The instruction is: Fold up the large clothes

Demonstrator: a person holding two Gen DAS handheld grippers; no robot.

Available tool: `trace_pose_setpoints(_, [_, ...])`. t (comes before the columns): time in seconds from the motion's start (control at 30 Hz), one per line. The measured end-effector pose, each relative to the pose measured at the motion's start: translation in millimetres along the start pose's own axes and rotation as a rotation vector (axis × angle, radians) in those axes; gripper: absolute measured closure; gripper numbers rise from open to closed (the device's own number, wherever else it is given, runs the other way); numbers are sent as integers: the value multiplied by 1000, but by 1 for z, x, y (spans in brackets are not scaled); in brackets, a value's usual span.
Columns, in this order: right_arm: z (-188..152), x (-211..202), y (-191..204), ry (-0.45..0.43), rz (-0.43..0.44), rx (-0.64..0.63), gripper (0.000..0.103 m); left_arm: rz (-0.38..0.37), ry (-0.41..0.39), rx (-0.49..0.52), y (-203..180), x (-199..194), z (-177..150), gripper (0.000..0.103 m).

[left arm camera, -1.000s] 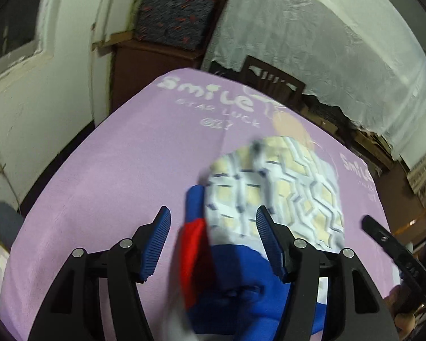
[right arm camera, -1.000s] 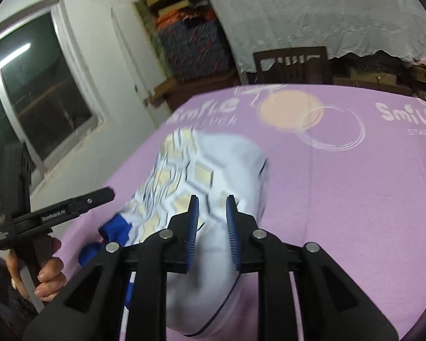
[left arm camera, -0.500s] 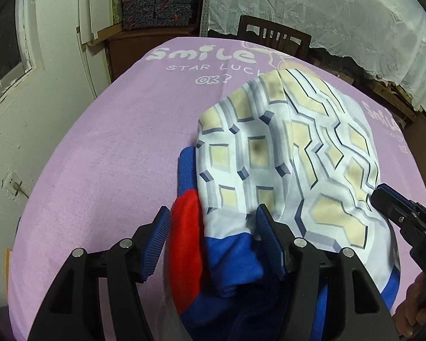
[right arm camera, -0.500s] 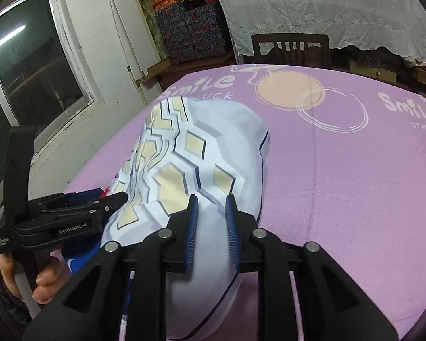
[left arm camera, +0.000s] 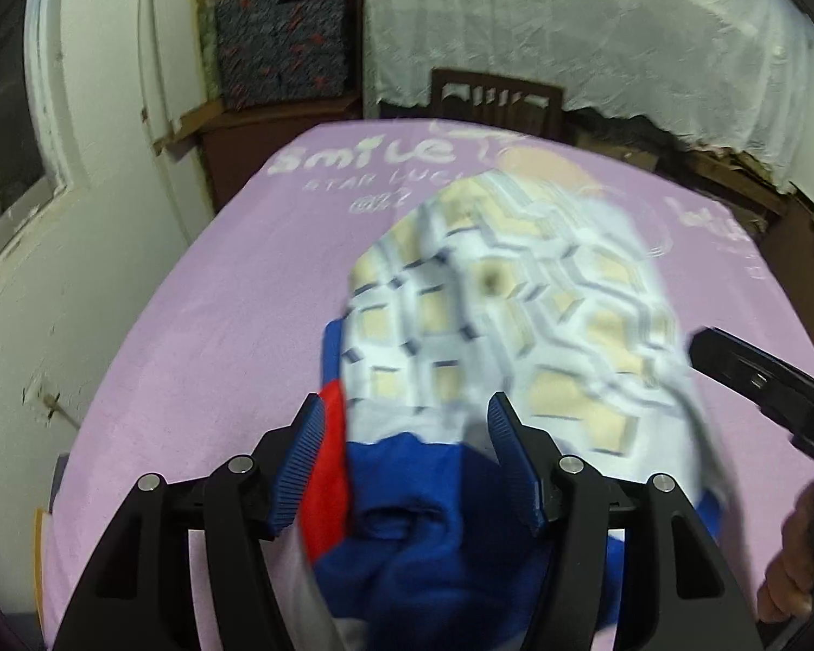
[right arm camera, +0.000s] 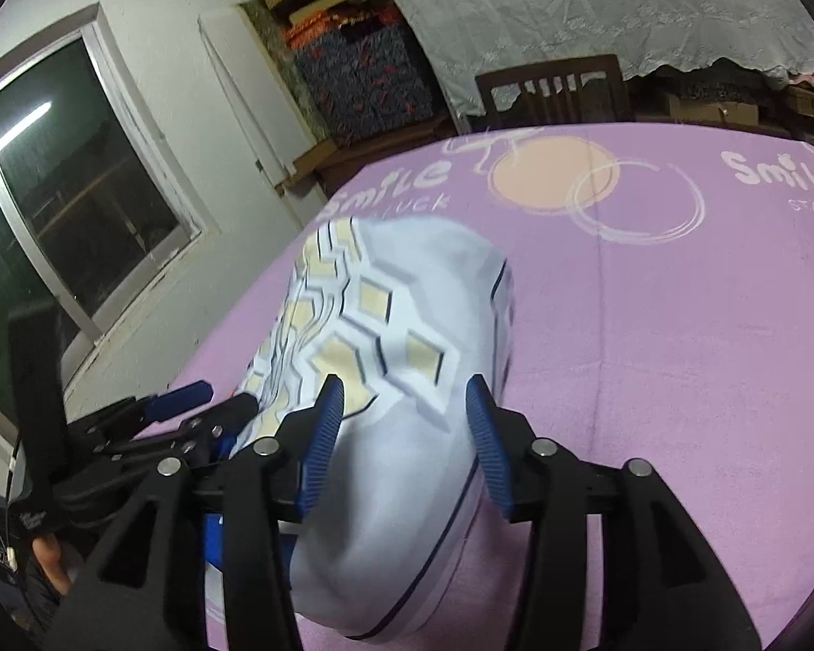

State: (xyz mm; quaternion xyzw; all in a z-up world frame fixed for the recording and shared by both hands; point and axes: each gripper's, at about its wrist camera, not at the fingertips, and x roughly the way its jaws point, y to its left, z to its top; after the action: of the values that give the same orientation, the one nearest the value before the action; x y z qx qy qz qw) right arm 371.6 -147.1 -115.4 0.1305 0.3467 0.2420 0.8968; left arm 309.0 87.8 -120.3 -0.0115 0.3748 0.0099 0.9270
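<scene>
right gripper point(right arm camera: 404, 407): jaws just opened, pads apart, white patterned garment point(right arm camera: 407, 380) lying loose between them, not pinched. left gripper point(left arm camera: 404, 445): jaws spread wide over the blue and red part of the garment point(left arm camera: 407, 531); grip on cloth cannot be told, blurred. garment bunched on purple cloth-covered table point(right arm camera: 651, 352), ahead of and under both claws. beyond the table: dark wooden chair point(right arm camera: 556, 92), stacked boxes point(right arm camera: 363, 76), white lace curtain point(right arm camera: 570, 5). window point(right arm camera: 70, 206) far left of the right claw.

Soft matt cloth makes the garment point(right arm camera: 407, 434) and the purple sheet point(right arm camera: 651, 352), while both grippers are matt black plastic with ribbed blue pads point(right arm camera: 323, 434).
</scene>
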Motion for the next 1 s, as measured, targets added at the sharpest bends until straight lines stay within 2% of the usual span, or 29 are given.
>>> trace_pose_setpoints(0.13, [4, -9, -7, -24, 9, 27, 49, -14, -61, 44, -15, -18, -1, 40])
trace_pose_setpoints(0.2, [5, -12, -10, -28, 25, 45, 43, -18, -74, 56, -19, -22, -1, 40])
trace_pose_setpoints(0.27, [5, -13, -13, -30, 41, 62, 42, -12, -83, 60, -21, -24, -2, 40])
trace_pose_setpoints(0.47, [5, -15, -16, -33, 50, 73, 38, 0, -92, 38, -16, -25, 0, 34])
trace_pose_setpoints(0.67, [3, -15, -16, -31, 53, 76, 36, -11, -70, 6, -6, -20, 2, 32])
trace_pose_setpoints(0.8, [1, -14, -16, -31, 57, 86, 29, -36, -20, -74, 19, -7, 7, 27])
trace_pose_setpoints(0.9, [0, -14, -19, -26, 62, 101, 29, -107, 40, -188, 46, 5, 9, 27])
trace_pose_setpoints(1.0, [-1, -15, -21, -31, 65, 114, 29, -166, 50, -267, 63, 7, 9, 27])
